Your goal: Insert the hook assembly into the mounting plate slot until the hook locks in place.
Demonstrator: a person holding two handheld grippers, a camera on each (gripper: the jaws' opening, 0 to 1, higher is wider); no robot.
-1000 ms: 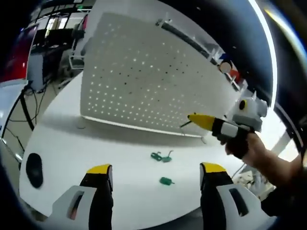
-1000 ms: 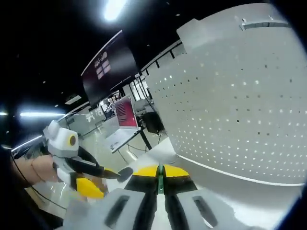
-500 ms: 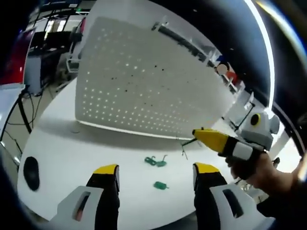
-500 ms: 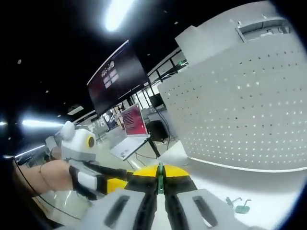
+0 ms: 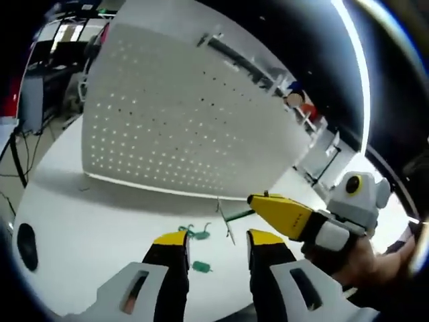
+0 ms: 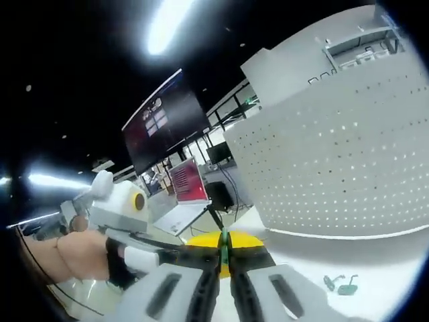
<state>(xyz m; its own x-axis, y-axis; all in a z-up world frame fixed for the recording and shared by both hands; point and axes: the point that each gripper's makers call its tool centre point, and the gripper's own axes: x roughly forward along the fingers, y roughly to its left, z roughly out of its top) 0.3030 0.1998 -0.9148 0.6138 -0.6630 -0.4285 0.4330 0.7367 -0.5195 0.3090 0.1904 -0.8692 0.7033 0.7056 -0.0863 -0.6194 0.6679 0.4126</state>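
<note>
Left gripper view: left gripper narrower than a second ago, jaws part-spread, pinching nothing. Right gripper now nearer, at 4 o'clock, pressed together on hook. Pegboard at 12 o'clock. Spare green hooks on table.

Right gripper view: right gripper pinches thin green hook. Pegboard at 2 o'clock, farther than before. Hook not yet inserted; approach remains.

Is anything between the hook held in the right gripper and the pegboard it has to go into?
Nothing visible. The right gripper holds the hook above bare table, and the pegboard stands open behind it. The green hooks lie lower, nearer the left gripper.
</note>
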